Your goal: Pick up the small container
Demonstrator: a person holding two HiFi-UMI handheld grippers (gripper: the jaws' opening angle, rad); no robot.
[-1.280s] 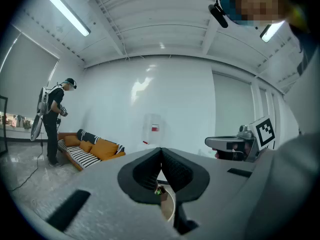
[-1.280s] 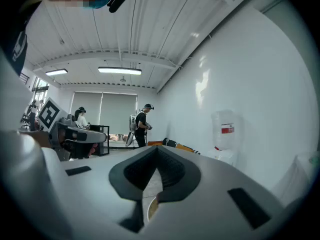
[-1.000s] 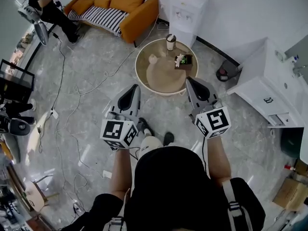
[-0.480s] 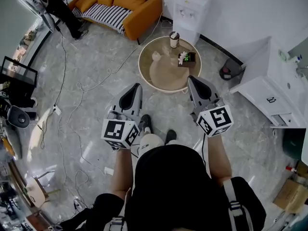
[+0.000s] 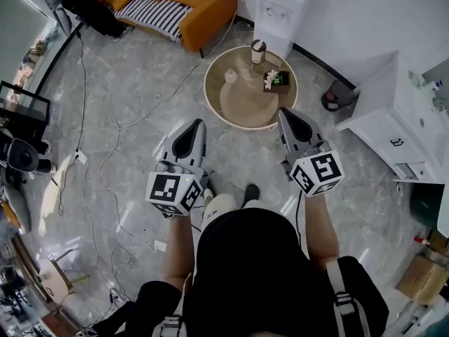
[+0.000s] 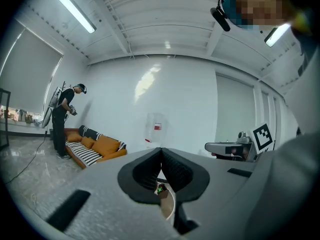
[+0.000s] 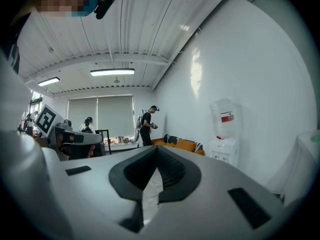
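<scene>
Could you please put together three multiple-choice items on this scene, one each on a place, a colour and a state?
1. Where does the small potted plant stand?
A. on the round table
B. on a shelf
C. on a window sill

2. What colour is the sofa?
A. green
B. orange
C. grey

3. How do the jaws of the right hand-held gripper stand?
A. wide apart
B. clamped on a cup
C. together, with nothing between them

Answers:
1 A: the head view shows it on the right part of the tabletop.
2 B: its arm and cushions are orange.
3 C: the right gripper view shows the pads meeting with nothing held.
</scene>
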